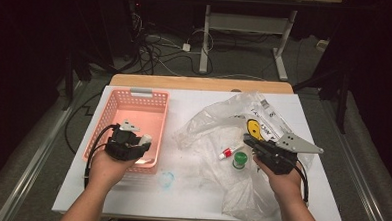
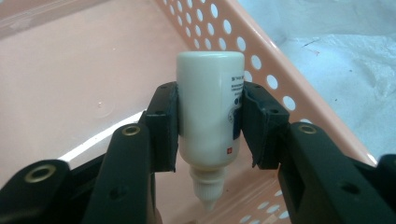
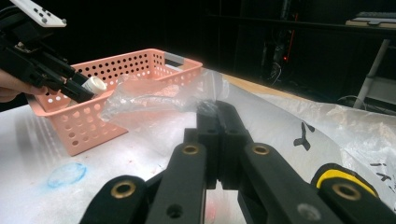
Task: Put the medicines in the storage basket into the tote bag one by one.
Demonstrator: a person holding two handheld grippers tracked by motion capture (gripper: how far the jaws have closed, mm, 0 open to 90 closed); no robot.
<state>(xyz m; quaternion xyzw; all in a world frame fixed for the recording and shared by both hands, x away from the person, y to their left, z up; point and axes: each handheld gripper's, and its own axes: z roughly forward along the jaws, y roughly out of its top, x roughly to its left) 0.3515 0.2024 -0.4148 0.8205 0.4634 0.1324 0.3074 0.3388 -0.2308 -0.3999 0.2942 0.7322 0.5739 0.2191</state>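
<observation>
We see the pink basket [image 1: 115, 107] at table left; our left gripper [image 2: 210, 116] clamps the small white bottle [image 2: 210, 107] mid-body above it. Probably light, stiff, slick plastic. Right gripper [image 3: 218, 140] closed, pinching the plastic bag [image 3: 154, 100].

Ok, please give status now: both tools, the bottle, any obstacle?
Left tool shut on white bottle, over pink basket. Right tool shut on clear plastic bag. No obstacle.
</observation>
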